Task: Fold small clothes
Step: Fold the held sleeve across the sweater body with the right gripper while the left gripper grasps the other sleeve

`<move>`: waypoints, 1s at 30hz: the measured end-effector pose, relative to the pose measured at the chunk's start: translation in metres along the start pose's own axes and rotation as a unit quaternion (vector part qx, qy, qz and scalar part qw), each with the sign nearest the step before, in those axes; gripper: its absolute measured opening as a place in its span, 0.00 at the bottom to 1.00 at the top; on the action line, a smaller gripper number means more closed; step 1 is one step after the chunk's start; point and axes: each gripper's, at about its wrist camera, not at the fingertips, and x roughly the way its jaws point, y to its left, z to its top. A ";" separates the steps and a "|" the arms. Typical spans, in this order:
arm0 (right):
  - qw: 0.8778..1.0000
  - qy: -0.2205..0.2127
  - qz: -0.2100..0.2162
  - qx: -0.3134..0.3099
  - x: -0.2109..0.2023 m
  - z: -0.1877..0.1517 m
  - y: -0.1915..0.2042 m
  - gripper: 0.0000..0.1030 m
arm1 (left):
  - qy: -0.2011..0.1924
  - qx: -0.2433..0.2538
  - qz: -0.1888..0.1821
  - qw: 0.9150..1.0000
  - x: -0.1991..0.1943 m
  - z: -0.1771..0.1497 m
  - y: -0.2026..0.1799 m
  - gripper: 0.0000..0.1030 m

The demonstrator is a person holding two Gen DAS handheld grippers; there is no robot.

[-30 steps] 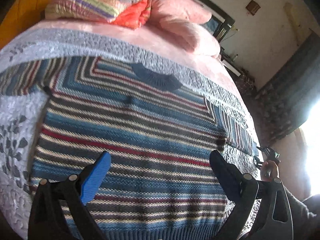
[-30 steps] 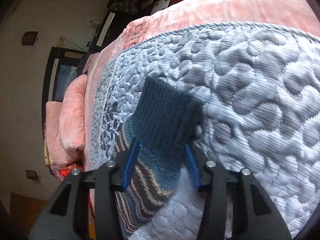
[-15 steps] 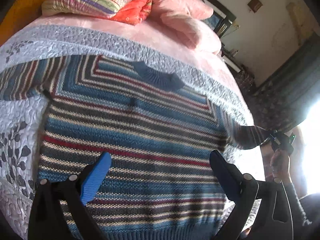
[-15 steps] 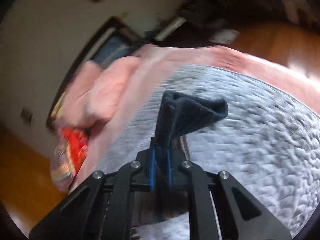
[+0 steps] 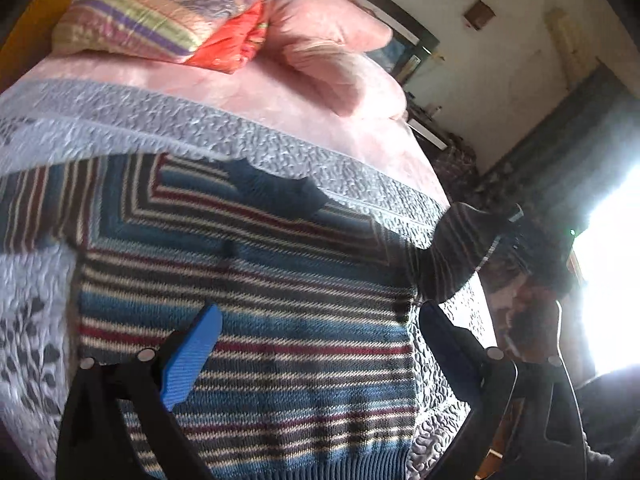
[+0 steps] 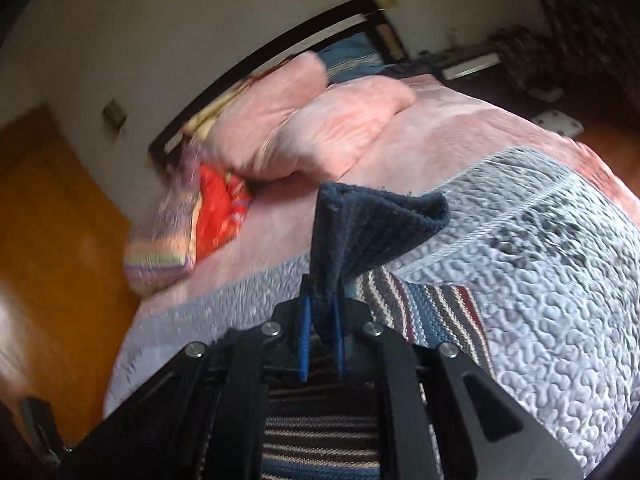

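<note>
The sweater [image 5: 256, 320] between the left gripper's [image 5: 320, 344] blue pads [image 5: 192, 356] is striped blue, dark grey, cream and maroon, with a navy collar [image 5: 276, 188]. The cuff [image 6: 372, 228] pinched in the right gripper [image 6: 322, 340] is plain navy. Beyond lie a grey quilt [image 5: 120, 120], pink pillows [image 5: 332, 60] and a rainbow-striped, orange-red cushion [image 5: 168, 20].

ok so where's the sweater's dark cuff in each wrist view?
Left wrist: cuff at right edge, lifted off the quilt, held by the right tongs.
Right wrist: cuff at centre, pinched between the tongs' blue pads.
Shared landmark: pink pillows.
</note>
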 end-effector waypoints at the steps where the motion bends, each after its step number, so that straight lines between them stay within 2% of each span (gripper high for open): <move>1: 1.000 0.005 -0.001 -0.010 0.006 -0.005 0.007 0.08 | 0.001 0.002 -0.003 1.000 0.004 0.005 -0.002 0.96; 7: 0.994 0.049 -0.028 -0.095 0.060 -0.054 0.059 0.08 | 0.011 -0.003 -0.023 1.000 0.036 0.032 -0.005 0.96; 10: 0.986 0.082 -0.045 -0.141 0.092 -0.086 0.080 0.08 | 0.026 -0.018 -0.038 0.999 0.061 0.041 -0.004 0.96; 13: 0.971 0.116 -0.068 -0.197 0.125 -0.125 0.095 0.08 | 0.042 -0.032 -0.052 0.997 0.087 0.047 -0.001 0.96; 16: 0.951 0.148 -0.089 -0.257 0.154 -0.165 0.104 0.08 | 0.060 -0.047 -0.057 0.995 0.114 0.049 0.005 0.96; 17: 0.944 0.163 -0.093 -0.272 0.162 -0.178 0.104 0.11 | 0.067 -0.053 -0.057 0.995 0.124 0.048 0.008 0.96; 19: 0.940 0.180 -0.087 -0.278 0.168 -0.193 0.101 0.22 | 0.087 -0.063 -0.058 0.993 0.147 0.047 0.014 0.96; 20: 0.939 0.186 -0.079 -0.277 0.167 -0.197 0.100 0.40 | 0.097 -0.070 -0.059 0.991 0.157 0.045 0.017 0.96; 22: 0.943 0.174 -0.071 -0.273 0.154 -0.199 0.096 0.52 | 0.115 -0.091 -0.071 0.987 0.180 0.041 0.023 0.96; 24: 0.951 0.161 -0.064 -0.257 0.129 -0.198 0.084 0.52 | 0.130 -0.110 -0.083 0.982 0.199 0.038 0.028 0.96; 26: 0.964 0.149 -0.051 -0.216 0.099 -0.200 0.069 0.52 | 0.152 -0.144 -0.090 0.974 0.223 0.031 0.034 0.96; 28: 0.977 0.133 -0.031 -0.165 0.069 -0.209 0.054 0.52 | 0.169 -0.181 -0.113 0.962 0.244 0.023 0.038 0.96; 30: 0.985 0.121 -0.012 -0.123 0.048 -0.219 0.044 0.54 | 0.178 -0.208 -0.111 0.956 0.263 0.015 0.040 0.96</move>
